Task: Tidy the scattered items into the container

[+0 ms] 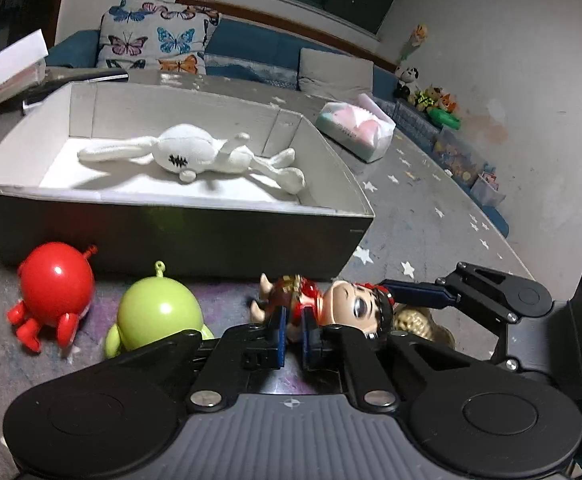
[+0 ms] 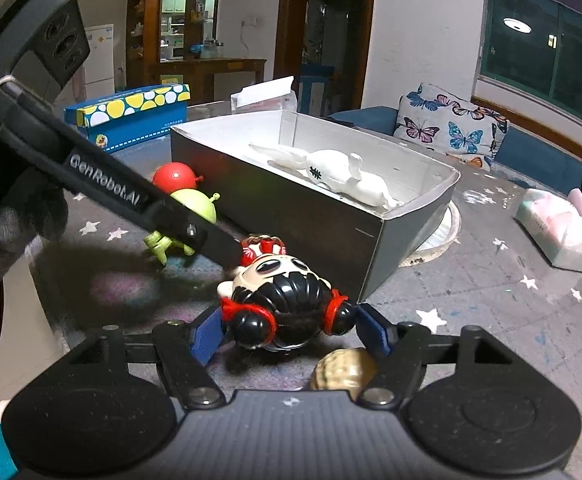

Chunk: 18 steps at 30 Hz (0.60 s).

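A doll with a black bun hairdo and red dress [image 1: 331, 304] lies on the mat in front of the grey box [image 1: 171, 236]. My left gripper [image 1: 293, 330] is shut on the doll's body. My right gripper [image 2: 291, 332] is open, its blue pads [image 2: 207, 338] on either side of the doll's head [image 2: 287, 312]. The box [image 2: 331, 224] holds a white plush rabbit [image 1: 195, 156], also in the right wrist view [image 2: 339, 176]. A red round toy [image 1: 53, 292] and a green round toy [image 1: 155, 312] lie on the mat left of the doll.
A tan knitted ball [image 2: 345, 370] lies by my right gripper's right finger. A tissue pack [image 1: 355, 128] lies on the mat right of the box. A blue dotted box [image 2: 127, 114] stands beyond the toys. A sofa with a butterfly cushion [image 1: 155, 36] runs behind.
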### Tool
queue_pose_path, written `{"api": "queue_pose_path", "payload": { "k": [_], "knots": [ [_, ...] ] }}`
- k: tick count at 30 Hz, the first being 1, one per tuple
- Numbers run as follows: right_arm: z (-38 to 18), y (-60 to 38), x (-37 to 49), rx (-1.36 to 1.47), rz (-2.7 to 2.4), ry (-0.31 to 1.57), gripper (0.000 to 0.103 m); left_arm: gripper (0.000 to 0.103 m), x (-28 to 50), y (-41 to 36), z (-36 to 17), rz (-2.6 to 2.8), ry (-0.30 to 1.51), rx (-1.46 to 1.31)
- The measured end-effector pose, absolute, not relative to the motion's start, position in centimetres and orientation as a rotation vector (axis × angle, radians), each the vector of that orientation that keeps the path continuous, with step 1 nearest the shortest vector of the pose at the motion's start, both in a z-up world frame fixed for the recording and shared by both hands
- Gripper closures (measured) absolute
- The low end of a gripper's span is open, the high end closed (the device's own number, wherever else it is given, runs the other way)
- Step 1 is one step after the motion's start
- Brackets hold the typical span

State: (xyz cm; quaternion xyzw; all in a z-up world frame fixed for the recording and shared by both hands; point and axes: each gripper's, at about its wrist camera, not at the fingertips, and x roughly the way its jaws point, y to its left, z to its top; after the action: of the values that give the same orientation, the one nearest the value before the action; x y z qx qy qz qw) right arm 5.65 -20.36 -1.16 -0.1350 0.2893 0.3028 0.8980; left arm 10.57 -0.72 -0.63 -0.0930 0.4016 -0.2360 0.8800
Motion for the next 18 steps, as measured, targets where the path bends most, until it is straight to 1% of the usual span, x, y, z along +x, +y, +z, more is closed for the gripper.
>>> {"api": "queue_pose_path", "payload": {
  "k": [1, 3, 4, 14, 18],
  "knots": [
    [-1.2, -20.3, 5.7, -0.28, 0.632, 0.602, 0.032, 0.085, 10.6, -0.8, -0.7, -0.495, 0.841, -0.189],
    [-1.3, -20.2, 5.7, -0.294, 0.638, 0.6, 0.032, 0.077, 10.5, -1.2, -0.8, -0.487, 0.843, -0.157],
    [-1.3, -20.2, 5.6, -0.298, 0.64, 0.599, 0.032, 0.076, 10.4, -1.3, -0.9, -0.48, 0.843, -0.14],
    [-1.4, -20.1, 6.0, -0.319, 0.641, 0.615, 0.032, 0.076, 10.8, -1.1, -1.2, -0.472, 0.856, -0.215],
    [-1.2, -20.0, 5.9, -0.338, 0.644, 0.604, 0.033, 0.075, 10.8, -0.4, -1.3, -0.493, 0.869, -0.305]
  ]
}}
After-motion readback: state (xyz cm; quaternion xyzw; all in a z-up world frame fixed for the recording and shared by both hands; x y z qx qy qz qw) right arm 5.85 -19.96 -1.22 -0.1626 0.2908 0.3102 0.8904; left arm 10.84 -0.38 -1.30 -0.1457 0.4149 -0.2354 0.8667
